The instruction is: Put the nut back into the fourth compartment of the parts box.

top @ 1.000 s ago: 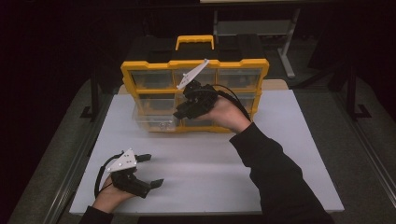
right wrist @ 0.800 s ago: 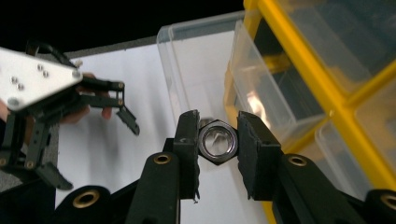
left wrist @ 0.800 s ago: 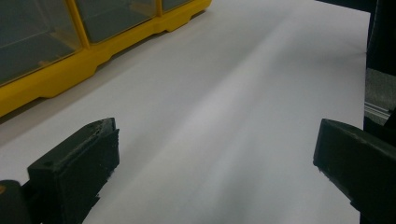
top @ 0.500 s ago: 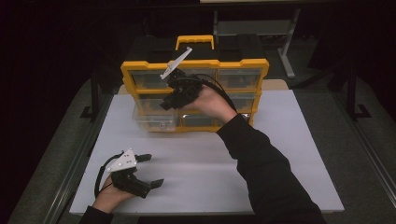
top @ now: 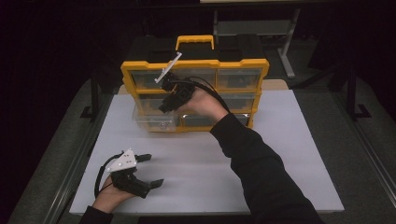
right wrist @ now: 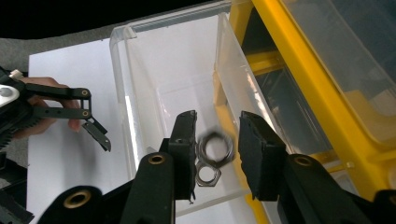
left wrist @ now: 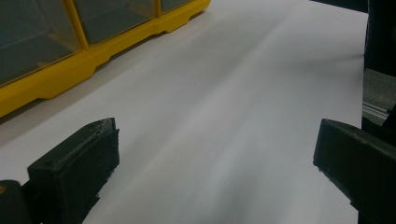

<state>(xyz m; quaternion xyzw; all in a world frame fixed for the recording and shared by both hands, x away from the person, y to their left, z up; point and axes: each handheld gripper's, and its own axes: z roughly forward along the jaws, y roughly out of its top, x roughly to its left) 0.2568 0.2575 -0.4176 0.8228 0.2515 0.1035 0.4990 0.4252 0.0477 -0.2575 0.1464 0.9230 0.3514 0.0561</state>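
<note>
High view: person's hand (top: 198,100) and right gripper (top: 164,105) cover middle drawers of yellow organizer (top: 196,66); drawer contents too dim to make out. Pulled-out clear drawer (top: 156,120) a pale blur, contents unreadable.

Right gripper view: upper nut (right wrist: 215,146) blurred between the jaws; cannot tell whether a pad touches it. Lower nut (right wrist: 207,174) partly hidden behind the jaw on the left.

Left gripper view: left gripper (left wrist: 215,172) jaws cut off at bottom edge; organizer cropped at upper left.

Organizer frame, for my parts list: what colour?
Yellow organizer frame, best in the high view.
</note>
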